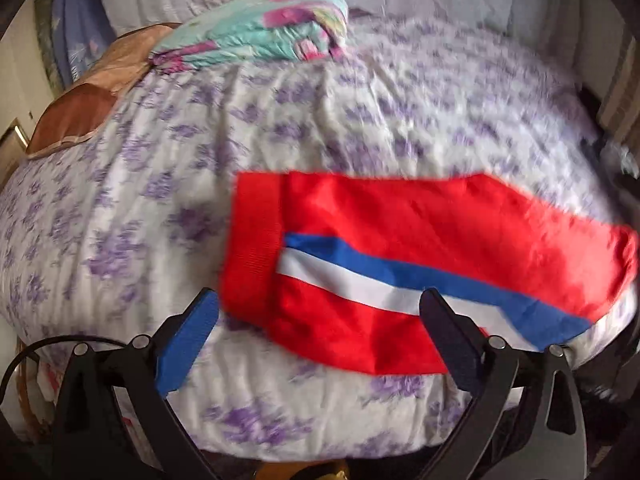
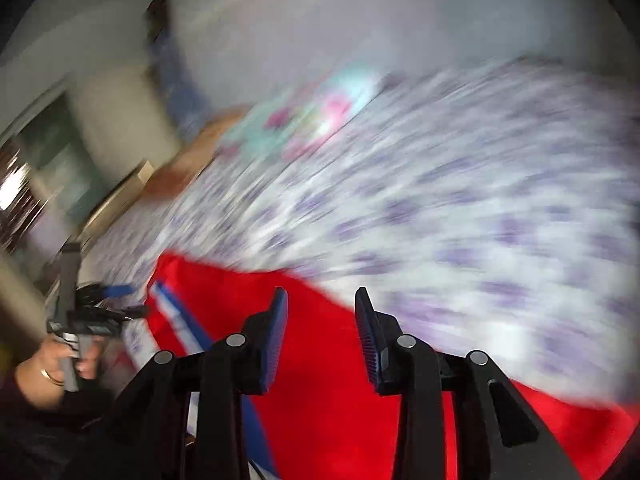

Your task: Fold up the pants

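Lying folded flat on the bed (image 1: 320, 100): red pants (image 1: 400, 248). You are holding the left tool (image 1: 316, 332) spread and empty, the right tool (image 2: 321, 336) parted, gripping nothing; perhaps one fold remaining.

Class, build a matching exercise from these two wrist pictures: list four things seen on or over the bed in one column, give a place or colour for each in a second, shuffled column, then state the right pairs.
Column one:
1. pants
2. folded blanket
3. bedspread
4. left gripper

Column two:
A. white with purple flowers
B. red with a blue and a white stripe
C. open, hanging over the near edge of the bed
D. turquoise and pink, at the far end of the bed

Pairs: 1-B, 2-D, 3-A, 4-C.
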`<state>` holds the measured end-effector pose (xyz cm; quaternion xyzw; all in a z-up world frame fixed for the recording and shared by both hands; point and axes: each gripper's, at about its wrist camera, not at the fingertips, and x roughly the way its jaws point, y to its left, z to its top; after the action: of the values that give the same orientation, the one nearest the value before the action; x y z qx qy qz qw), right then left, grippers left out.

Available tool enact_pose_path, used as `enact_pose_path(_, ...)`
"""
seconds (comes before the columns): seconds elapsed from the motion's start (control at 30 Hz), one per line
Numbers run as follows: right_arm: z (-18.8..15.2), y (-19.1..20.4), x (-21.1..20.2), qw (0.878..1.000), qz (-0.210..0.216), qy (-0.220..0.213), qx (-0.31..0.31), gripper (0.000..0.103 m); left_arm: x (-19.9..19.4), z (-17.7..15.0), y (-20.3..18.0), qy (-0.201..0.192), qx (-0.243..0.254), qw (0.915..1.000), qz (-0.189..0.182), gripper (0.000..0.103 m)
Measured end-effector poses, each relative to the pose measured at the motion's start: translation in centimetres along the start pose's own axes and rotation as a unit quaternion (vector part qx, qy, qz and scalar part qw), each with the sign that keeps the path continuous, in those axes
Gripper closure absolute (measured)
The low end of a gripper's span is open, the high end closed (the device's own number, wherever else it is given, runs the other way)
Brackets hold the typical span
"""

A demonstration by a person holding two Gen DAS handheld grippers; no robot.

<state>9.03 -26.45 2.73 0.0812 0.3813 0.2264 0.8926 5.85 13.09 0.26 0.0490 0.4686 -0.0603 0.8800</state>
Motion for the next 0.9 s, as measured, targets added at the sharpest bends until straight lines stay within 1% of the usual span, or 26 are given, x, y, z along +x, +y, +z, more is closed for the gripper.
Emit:
enact_pose_path(0.03,0.7,0.8,3.4,0.999,0.006,0.03,-0.01,0.068,1.0,-0.1,-0.2,0.007,0.006,0.9999,0.011,0.005)
enact_pose_path(0.07,1.3,1.7,7.4,0.998,-0.002,0.061,-0.025,0.07,2.0,-0.3,-0.4,0.014,0.009,0.9996,0.025,0.005)
enact_pose_path(0.1,1.6,2.2,10.2,0.996,-0.01,0.08,-0.035,0.074,3.1,-0.6,-0.1,0.021,0.002,0.9991,0.038,0.004)
enact_pose_path(0.13,1.6,2.5,12.0,0.994,-0.009,0.1,-0.041,0.082,3.5,-0.7,0.3,0.024,-0.007,0.9992,0.031,0.004)
enact_pose_path(0.17,1.6,2.8,14.7,0.989,-0.02,0.134,-0.056,0.098,3.7,-0.7,0.9,0.026,-0.018,0.9993,0.022,0.004)
enact_pose_path(0.2,1.5,3.1,15.8,0.986,-0.042,0.142,-0.073,0.099,3.8,-0.8,1.4,0.032,-0.028,0.999,0.014,0.004)
enact_pose_path(0.23,2.0,3.2,16.3,0.986,-0.057,0.125,-0.09,0.1,3.9,-0.8,1.8,0.037,-0.032,0.9988,0.009,0.004)
enact_pose_path(0.3,2.6,2.7,16.1,0.99,-0.06,0.106,-0.068,0.1,4.1,-0.9,2.5,0.042,-0.033,0.9985,0.005,0.004)
enact_pose_path(0.33,2.9,1.9,16.3,0.991,-0.057,0.105,-0.051,0.1,4.2,-1.3,2.8,0.046,-0.033,0.9984,0.002,0.004)
enact_pose_path(0.4,2.2,1.6,17.2,0.991,-0.056,0.114,-0.05,0.1,4.4,-1.6,3.4,0.051,-0.04,0.9979,-0.009,0.004)
enact_pose_path(0.43,2.0,1.9,16.9,0.99,-0.059,0.111,-0.056,0.099,4.0,-1.5,3.6,0.051,-0.046,0.9976,-0.011,0.004)
enact_pose_path(0.47,1.8,2.5,16.0,0.991,-0.065,0.098,-0.065,0.099,3.5,-1.5,3.6,0.051,-0.047,0.9975,-0.012,0.004)
enact_pose_path(0.5,1.8,3.1,14.9,0.993,-0.06,0.082,-0.066,0.096,2.9,-1.3,3.5,0.05,-0.047,0.9976,-0.013,0.005)
enact_pose_path(0.57,1.3,4.6,11.9,0.995,-0.031,0.052,-0.075,0.096,0.8,-0.8,3.7,0.024,-0.049,0.9982,-0.026,0.006)
enact_pose_path(0.6,1.0,5.1,11.3,0.995,-0.022,0.048,-0.082,0.096,-0.2,-0.6,3.7,0.005,-0.048,0.9984,-0.029,0.006)
enact_pose_path(0.63,0.3,5.1,11.7,0.994,-0.022,0.062,-0.083,0.096,-1.3,-0.2,3.6,-0.019,-0.045,0.9984,-0.027,0.006)
enact_pose_path(0.67,-0.3,4.8,12.8,0.992,-0.031,0.087,-0.083,0.096,-1.5,0.0,3.3,-0.028,-0.04,0.9986,-0.02,0.006)
enact_pose_path(0.7,-1.4,4.4,14.4,0.988,-0.049,0.114,-0.087,0.1,-0.9,0.2,3.1,-0.023,-0.034,0.9991,-0.007,0.006)
enact_pose_path(0.73,-2.0,4.1,14.6,0.989,-0.049,0.109,-0.09,0.1,1.0,0.1,2.7,0.006,-0.024,0.9996,0.017,0.006)
enact_pose_path(0.77,-2.2,4.0,13.8,0.991,-0.05,0.091,-0.087,0.101,3.3,-0.3,2.4,0.037,-0.01,0.9982,0.046,0.004)
enact_pose_path(0.8,-2.0,3.7,12.5,0.993,-0.049,0.075,-0.072,0.095,4.2,-0.6,2.5,0.046,-0.006,0.9977,0.05,0.004)
enact_pose_path(0.83,-2.0,3.5,10.5,0.997,-0.041,0.044,-0.055,0.095,4.4,-0.9,3.0,0.037,-0.014,0.9985,0.038,0.004)
enact_pose_path(0.87,-2.5,3.3,7.0,0.998,-0.037,-0.004,-0.041,0.083,4.1,-0.8,3.3,0.034,-0.02,0.9986,0.036,0.004)
enact_pose_path(0.9,-3.2,3.0,4.0,0.998,-0.047,-0.041,-0.03,0.06,3.5,-0.7,3.4,0.032,-0.025,0.9985,0.037,0.005)
